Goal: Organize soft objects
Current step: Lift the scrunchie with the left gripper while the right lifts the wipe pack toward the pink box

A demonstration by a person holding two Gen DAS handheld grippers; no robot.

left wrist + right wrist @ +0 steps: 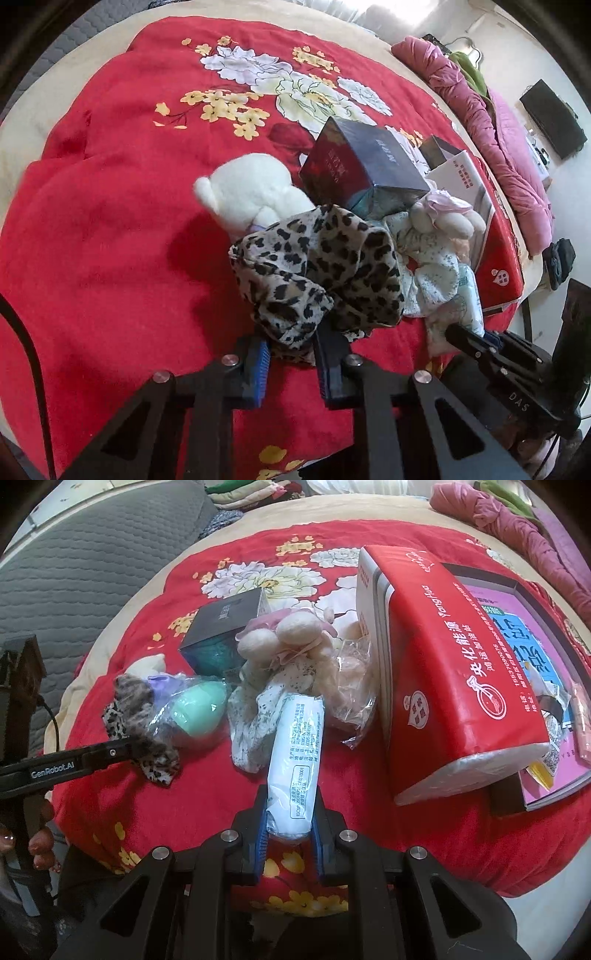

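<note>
— Red flowered blanket (110, 240) covered the bed under me. What did my left camera show?

— My left gripper (291, 354) had its two blue pads closed on the near edge of the leopard-print cloth (314, 266), which bunched away from me toward the dark box (354, 162). One white plush toy (247, 188) lay just beside the cloth, to its left. The right gripper (480, 343) showed only as a dark shape at the right edge.

— And the right camera?

— My right gripper (288, 830) was clamped on the near end of one white wrapped pack (295, 760). Its long axis ran straight away from me, far end pointing at the cream plush bundle (291, 638). That view alone showed one mint egg-shaped thing in a clear bag (195, 709), the big red box (443, 672) with a pink book (546, 672) beside it, and my fingers (40, 845) at the lower left. The left gripper (122, 753) came in from the left, touching the cloth (140, 723); its jaws I couldn't tell there.
</note>
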